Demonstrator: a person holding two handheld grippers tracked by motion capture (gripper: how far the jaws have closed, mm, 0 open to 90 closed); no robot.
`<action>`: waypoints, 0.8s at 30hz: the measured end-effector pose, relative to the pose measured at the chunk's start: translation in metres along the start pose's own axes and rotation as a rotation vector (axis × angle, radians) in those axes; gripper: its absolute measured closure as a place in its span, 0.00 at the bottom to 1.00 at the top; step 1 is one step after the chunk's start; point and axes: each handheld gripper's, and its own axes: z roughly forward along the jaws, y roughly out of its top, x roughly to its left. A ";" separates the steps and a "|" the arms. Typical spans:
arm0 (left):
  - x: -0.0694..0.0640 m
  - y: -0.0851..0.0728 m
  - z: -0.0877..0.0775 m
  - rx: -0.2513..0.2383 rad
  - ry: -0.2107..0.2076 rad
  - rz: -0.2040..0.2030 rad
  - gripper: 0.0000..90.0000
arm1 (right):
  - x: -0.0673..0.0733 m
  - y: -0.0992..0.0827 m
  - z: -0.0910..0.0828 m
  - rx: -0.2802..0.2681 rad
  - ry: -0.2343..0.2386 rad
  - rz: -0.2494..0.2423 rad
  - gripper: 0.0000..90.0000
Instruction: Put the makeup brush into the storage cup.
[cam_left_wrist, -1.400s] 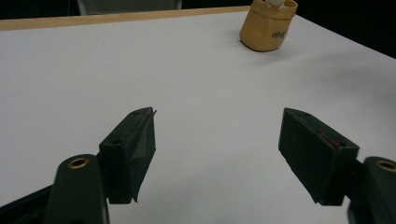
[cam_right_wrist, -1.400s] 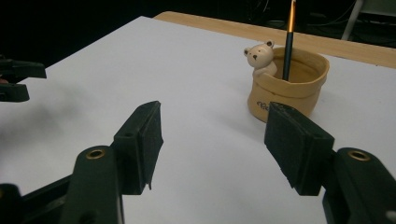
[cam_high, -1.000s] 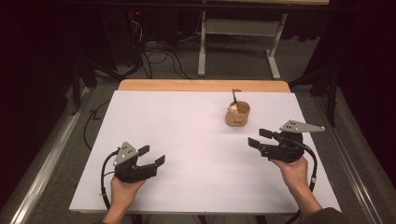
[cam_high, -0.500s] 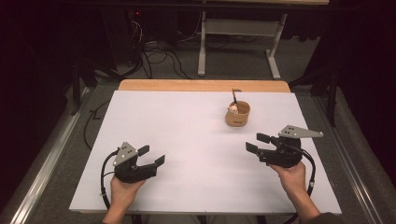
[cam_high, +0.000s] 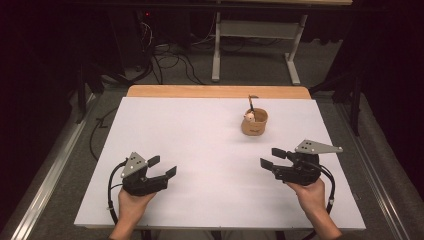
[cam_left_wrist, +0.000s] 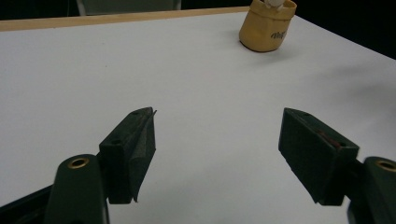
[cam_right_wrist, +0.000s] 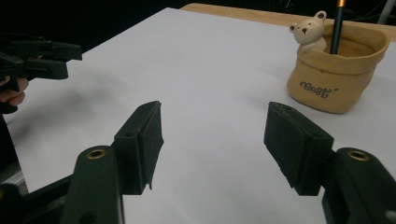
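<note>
The pot (cam_high: 254, 122) stands upright on the white table (cam_high: 200, 150), ahead of the right tongs (cam_high: 273, 158) and a little to their left, well apart from them; from the left tongs (cam_high: 163, 166) it lies far off toward the far right. It is a squat tan pot shaped like a soft sack, its rim rolled outward and uneven, with dark lettering on its side. A small pale bear figure (cam_right_wrist: 309, 31) sits at the rim, head above the edge. A thin dark stick (cam_right_wrist: 337, 25), perhaps a pen, stands inside; its long axis runs nearly straight up, leaning slightly, its top end pointing away from the table.

Both pairs of tongs are released, jaws spread wide, with bare table between them. They hold nothing and touch nothing. The right tongs point left across the table; the left tongs point toward the far right. The pads are flat, matt black blocks with a rough face, mounted on black arms with brass-coloured rivets. A grey three-cornered plate tops each. The table surface is smooth and white, with a wooden strip (cam_high: 215, 91) along its far edge.
</note>
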 end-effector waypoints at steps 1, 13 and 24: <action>0.000 0.000 0.000 0.001 0.000 0.000 0.31 | 0.000 -0.001 0.000 0.000 0.001 -0.001 0.43; 0.000 0.000 0.000 0.002 0.000 0.003 0.31 | 0.003 -0.013 0.005 0.022 0.015 0.010 0.43; 0.000 0.000 0.000 0.002 0.000 0.002 0.31 | 0.004 -0.022 0.009 0.037 0.022 0.023 0.43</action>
